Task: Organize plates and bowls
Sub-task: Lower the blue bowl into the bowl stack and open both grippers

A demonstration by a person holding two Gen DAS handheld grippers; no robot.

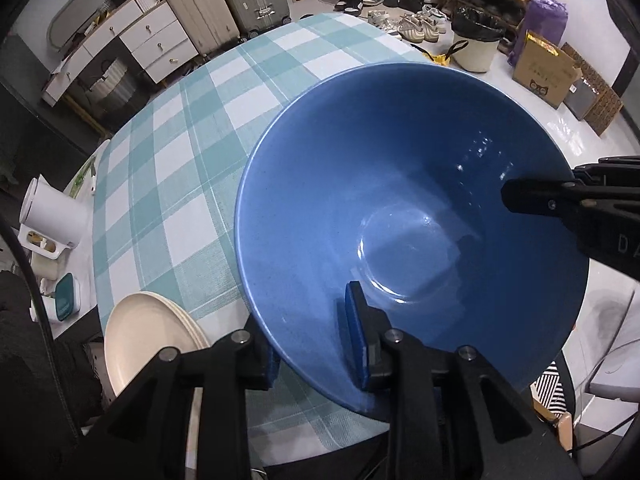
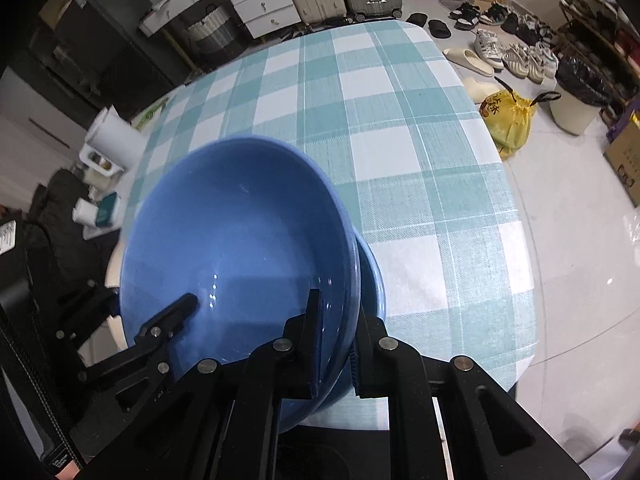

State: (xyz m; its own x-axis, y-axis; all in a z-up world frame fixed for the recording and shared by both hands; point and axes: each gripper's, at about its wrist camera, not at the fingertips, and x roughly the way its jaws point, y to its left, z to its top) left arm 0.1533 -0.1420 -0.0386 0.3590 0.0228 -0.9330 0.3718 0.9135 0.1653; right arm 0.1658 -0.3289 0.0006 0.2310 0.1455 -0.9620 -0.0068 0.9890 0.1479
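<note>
Left gripper (image 1: 316, 344): jaws narrowed onto the near rim of the upper blue bowl (image 1: 400, 184); one blue pad (image 1: 356, 332) lies against the inner wall, the other sits outside under the rim.
Right gripper (image 2: 336, 344): jaws pressed nearly together, pinching the opposite rim of the same bowl; one finger inside, one outside.
Location of the bowl: held between both grippers over the near edge of the table (image 2: 400, 120), with its rim tilted. In the right wrist view it sits in or just above a second blue bowl (image 2: 376, 280); contact between the two cannot be confirmed.
Rigidity: stiff; the wall shows no flex under the pinch.
Surface: glossy, with sharp highlights; judged slippery against the pads.
Weight: judged moderate for a wide, deep bowl; a grip on two sides limits swing.
Fragility: material cannot be confirmed; treat as chippable at the rim and lower it gently into the lower bowl.
Grip point: the rim, at two opposed places, pads seated well over the lip.
Count, blue bowls: two visible.
Count, cream plates (image 1: 152, 336): a stack at the near left table edge, at least two edges showing; exact number cannot be told.
Count, grippers: two.
</note>
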